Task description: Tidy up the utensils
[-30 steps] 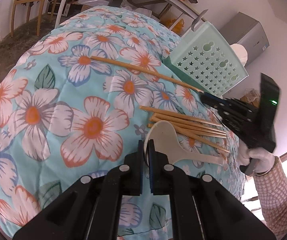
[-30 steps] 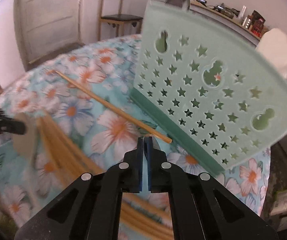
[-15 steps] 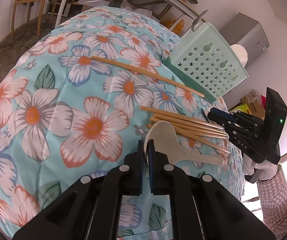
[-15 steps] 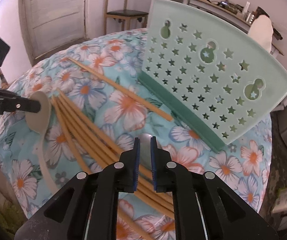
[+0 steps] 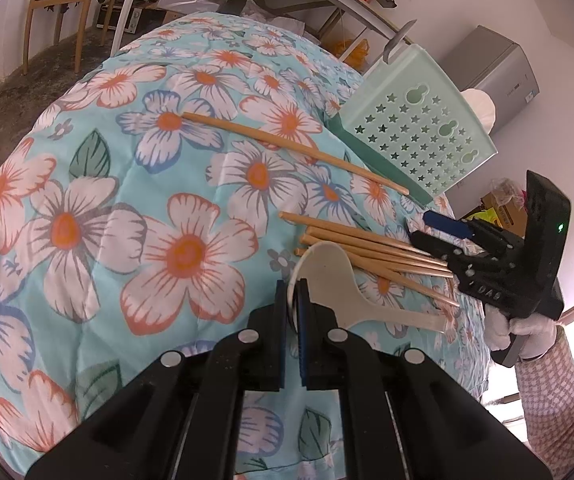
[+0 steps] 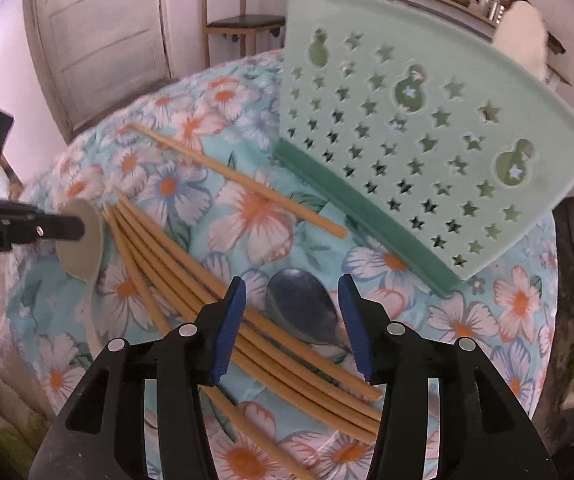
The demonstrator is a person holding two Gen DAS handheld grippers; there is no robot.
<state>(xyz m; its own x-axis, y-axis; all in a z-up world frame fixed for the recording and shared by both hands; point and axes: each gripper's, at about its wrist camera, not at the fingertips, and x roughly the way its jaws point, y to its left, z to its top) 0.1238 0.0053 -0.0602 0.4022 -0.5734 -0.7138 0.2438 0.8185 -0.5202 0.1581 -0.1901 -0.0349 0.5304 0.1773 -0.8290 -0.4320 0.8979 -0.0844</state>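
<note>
The floral-quilted table (image 5: 87, 240) carries a perforated green holder (image 6: 427, 152) at one o'clock in the right wrist view, with a chopstick bundle (image 6: 191, 292) lying loose beneath the right gripper (image 6: 293, 320). Its jaws have just been opening, straddling a dark metal spoon (image 6: 303, 312) without contact. The left gripper (image 5: 294, 304) is clamped on the pale rice paddle's (image 5: 329, 276) rim; judged light, stiff, slippery, it is better gripped at the handle neck.

Left claw (image 5: 294, 294) clamped; right claw (image 6: 291, 300) (gloved hand) just opening.

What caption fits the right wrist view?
Open right tool poised over metal spoon beside bamboo chopsticks and green utensil basket.
</note>
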